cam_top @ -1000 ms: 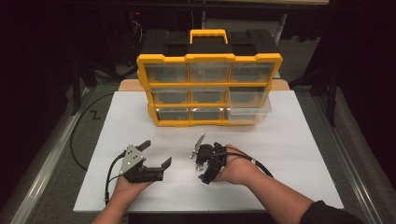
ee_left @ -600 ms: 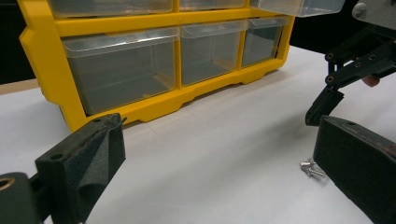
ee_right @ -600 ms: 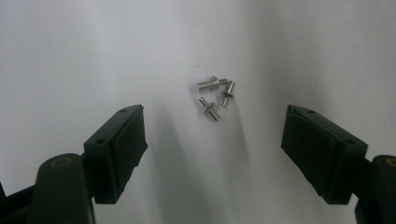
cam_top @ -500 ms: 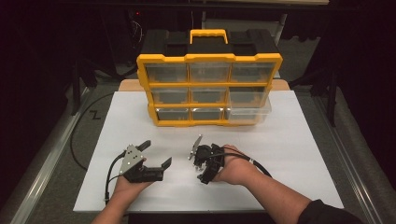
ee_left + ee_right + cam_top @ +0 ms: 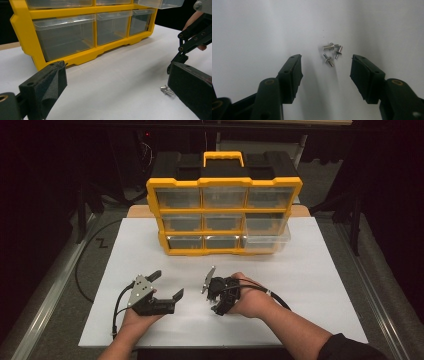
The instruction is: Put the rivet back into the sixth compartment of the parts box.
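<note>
Right gripper (image 5: 325, 68) tipped down over small metal screws (image 5: 331, 53), jaws wide.
Since a second ago it rolled further downward; left gripper (image 5: 166, 285) stayed, jaws wide, lower left. Shiny stubby screws lay on white sheet (image 5: 320, 270), centre frame; yellow plastic drawer organizer (image 5: 223, 210) behind.

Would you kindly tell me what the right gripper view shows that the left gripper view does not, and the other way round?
Right gripper view: three separate screws lying loose in a small cluster, just beyond the gap between the right hand-held gripper's open jaws.
Left gripper view: the yellow organizer with clear drawers, one drawer pulled out at the top right, and the right hand-held gripper seen from the side.
Both: the white sheet, the screws, and open black jaws; the left hand-held gripper is open too.
</note>
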A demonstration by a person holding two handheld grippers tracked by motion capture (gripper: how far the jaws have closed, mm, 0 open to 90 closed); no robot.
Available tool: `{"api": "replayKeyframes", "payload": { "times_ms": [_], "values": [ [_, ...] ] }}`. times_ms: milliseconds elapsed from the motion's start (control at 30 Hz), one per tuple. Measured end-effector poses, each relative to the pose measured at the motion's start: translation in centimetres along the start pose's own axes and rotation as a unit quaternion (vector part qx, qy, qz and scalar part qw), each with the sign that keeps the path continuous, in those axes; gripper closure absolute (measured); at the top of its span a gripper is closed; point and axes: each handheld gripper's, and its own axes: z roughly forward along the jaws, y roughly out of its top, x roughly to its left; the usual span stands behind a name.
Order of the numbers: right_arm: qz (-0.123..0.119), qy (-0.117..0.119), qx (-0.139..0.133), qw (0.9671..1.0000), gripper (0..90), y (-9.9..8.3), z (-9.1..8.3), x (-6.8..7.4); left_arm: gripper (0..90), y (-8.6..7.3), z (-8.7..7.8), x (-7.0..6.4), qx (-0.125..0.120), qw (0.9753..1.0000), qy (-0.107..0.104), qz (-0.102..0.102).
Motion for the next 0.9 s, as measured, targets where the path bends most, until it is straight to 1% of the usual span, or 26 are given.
{"api": "replayKeyframes", "payload": {
  "times_ms": [100, 133, 167, 200, 267, 300, 400, 467, 533, 567, 600, 667, 700, 900],
  "values": [
    [-0.006, 0.002, 0.0, 1.0, 53.5, 0.0, 0.1, 0.0, 3.1, 0.0, 0.0, 0.0, 0.0, 1.0, 0.0, 0.001],
    [-0.007, 0.006, 0.003, 1.0, 56.3, 0.0, 0.1, 0.0, 3.1, 0.0, 0.0, 0.0, 0.001, 1.0, 0.0, 0.001],
    [-0.017, 0.005, 0.007, 0.9998, 60.6, 0.0, 0.3, -0.1, 3.1, 0.0, 0.0, 0.0, 0.001, 1.0, 0.0, 0.0],
    [-0.017, 0.005, 0.007, 0.9998, 60.6, 0.0, 0.3, -0.1, 3.1, 0.0, 0.0, 0.0, 0.001, 1.0, 0.0, 0.0],
    [-0.02, 0.012, 0.012, 0.9997, 64.6, 0.0, 0.4, -0.1, 3.1, 0.0, 0.0, 0.0, 0.0, 1.0, 0.0, 0.001],
    [-0.018, 0.008, 0.018, 0.9996, 67.1, 0.0, 0.6, -0.1, 3.1, 0.0, 0.0, 0.0, 0.001, 1.0, 0.0, 0.001],
    [-0.024, 0.008, 0.02, 0.9995, 68.9, 0.1, 0.7, -0.3, 3.1, 0.0, 0.0, 0.0, 0.001, 1.0, 0.0, 0.001],
    [-0.025, 0.01, 0.02, 0.9994, 72.4, 0.1, 0.9, -0.4, 3.1, 0.0, 0.0, 0.0, 0.001, 1.0, 0.0, 0.001],
    [-0.024, 0.01, 0.022, 0.9994, 73.8, 0.2, 0.9, -0.4, 3.1, 0.0, 0.0, 0.1, 0.001, 1.0, 0.001, 0.001],
    [-0.026, 0.012, 0.025, 0.9993, 74.7, 0.3, 1.0, -0.4, 3.1, 0.0, 0.0, 0.1, 0.001, 1.0, 0.0, 0.001],
    [-0.031, 0.008, 0.029, 0.9991, 75.6, 0.4, 1.1, -0.4, 3.1, 0.0, 0.0, 0.1, 0.001, 1.0, 0.001, 0.001],
    [-0.033, 0.009, 0.029, 0.999, 75.7, 0.4, 1.1, -0.5, 3.1, 0.0, 0.0, 0.0, 0.001, 1.0, 0.001, 0.001],
    [-0.038, 0.008, 0.029, 0.9988, 76.3, 0.5, 1.2, -0.6, 3.1, 0.0, 0.0, 0.0, 0.001, 1.0, 0.001, 0.001],
    [-0.033, 0.015, 0.039, 0.9986, 78.1, 0.6, 1.4, -0.6, 3.1, 0.0, 0.0, 0.1, 0.001, 1.0, 0.0, 0.002]
  ]
}}
